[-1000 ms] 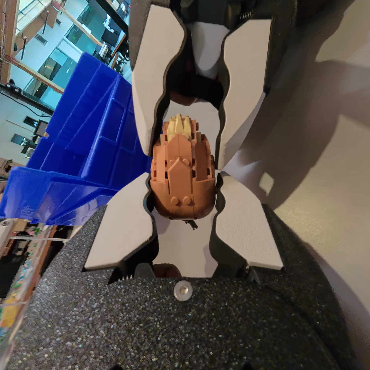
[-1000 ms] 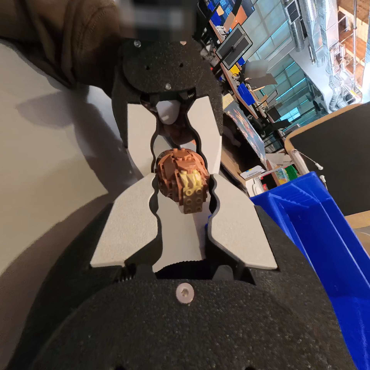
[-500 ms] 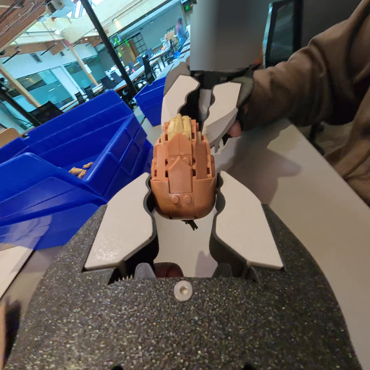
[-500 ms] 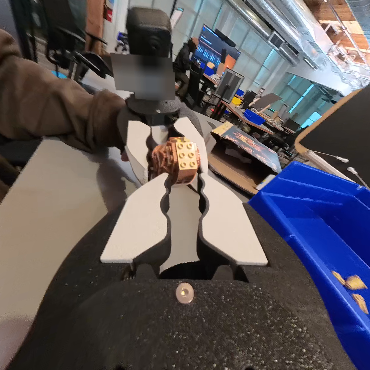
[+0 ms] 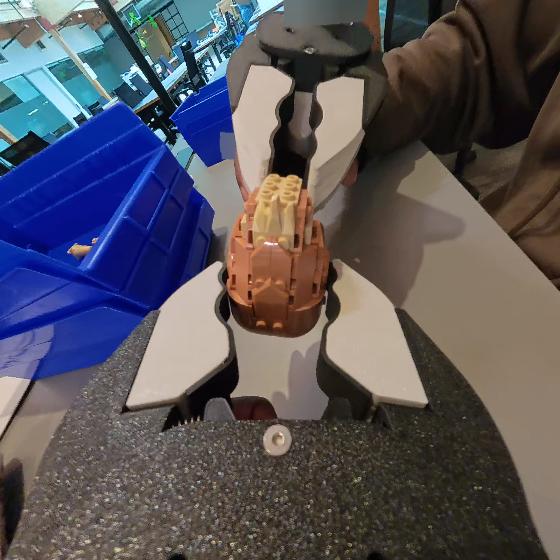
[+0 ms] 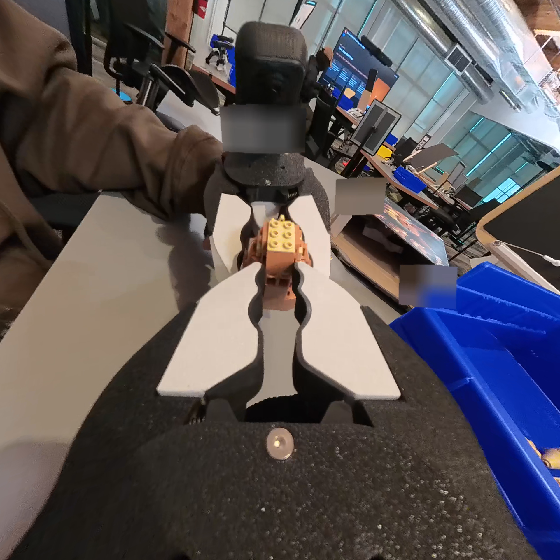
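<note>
My left tool (image 5: 277,288) is pinching the fat brown end of a toy brick model (image 5: 277,266). Its two grey fingers (image 5: 194,336) press on both sides of the model, a fair way apart because the model is wide there. The tan bumpy end of the model points away from this tool, toward my other one.

My right tool (image 6: 277,269) faces the left one from the other side. Its fingers (image 6: 224,333) are much closer together and squeeze a narrow brown part of the same model (image 6: 280,245), just under the tan brick with round bumps on top. So both tools hold the one model between them, up above the grey surface (image 5: 454,272).

A blue bin (image 5: 91,257) sits to the left of my left tool, with a few small tan pieces (image 5: 79,249) inside. A brown sleeve (image 6: 106,145) shows behind the far tool in each view.
</note>
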{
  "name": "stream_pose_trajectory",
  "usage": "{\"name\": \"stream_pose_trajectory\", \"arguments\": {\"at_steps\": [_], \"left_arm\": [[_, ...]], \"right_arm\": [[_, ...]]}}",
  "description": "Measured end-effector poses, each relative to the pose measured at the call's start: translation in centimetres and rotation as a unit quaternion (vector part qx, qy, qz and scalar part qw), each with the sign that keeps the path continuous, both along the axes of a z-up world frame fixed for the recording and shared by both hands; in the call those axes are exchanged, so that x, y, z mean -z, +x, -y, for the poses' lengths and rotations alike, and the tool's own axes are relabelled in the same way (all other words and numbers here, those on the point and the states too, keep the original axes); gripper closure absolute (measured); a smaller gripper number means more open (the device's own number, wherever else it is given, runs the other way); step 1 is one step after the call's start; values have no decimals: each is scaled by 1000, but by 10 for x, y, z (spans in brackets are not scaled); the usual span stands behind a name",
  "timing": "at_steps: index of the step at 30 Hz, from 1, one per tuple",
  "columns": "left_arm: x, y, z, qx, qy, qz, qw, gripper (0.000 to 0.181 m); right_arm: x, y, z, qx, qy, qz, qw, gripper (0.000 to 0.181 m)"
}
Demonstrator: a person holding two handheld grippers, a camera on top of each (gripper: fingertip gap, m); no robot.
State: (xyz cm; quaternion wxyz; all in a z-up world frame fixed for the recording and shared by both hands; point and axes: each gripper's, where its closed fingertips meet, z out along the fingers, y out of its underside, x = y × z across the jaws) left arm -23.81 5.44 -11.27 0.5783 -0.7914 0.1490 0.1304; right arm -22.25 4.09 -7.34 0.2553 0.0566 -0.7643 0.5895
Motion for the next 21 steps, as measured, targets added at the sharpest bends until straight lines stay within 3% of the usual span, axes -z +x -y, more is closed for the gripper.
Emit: {"name": "stream_pose_trajectory", "arguments": {"at_steps": [7, 13, 21], "left_arm": [[-15, 4, 11, 7, 4, -14, 1000, 122], [-1, 7, 5, 13, -21, -23, 999, 132], [17, -1, 7, -20, -94, 20, 995, 134]], "right_arm": [[16, -5, 1, 8, 38, 13, 999, 165], [19, -3, 3, -8, 32, 39, 999, 165], [38, -11, 3, -6, 48, 86, 995, 165]]}}
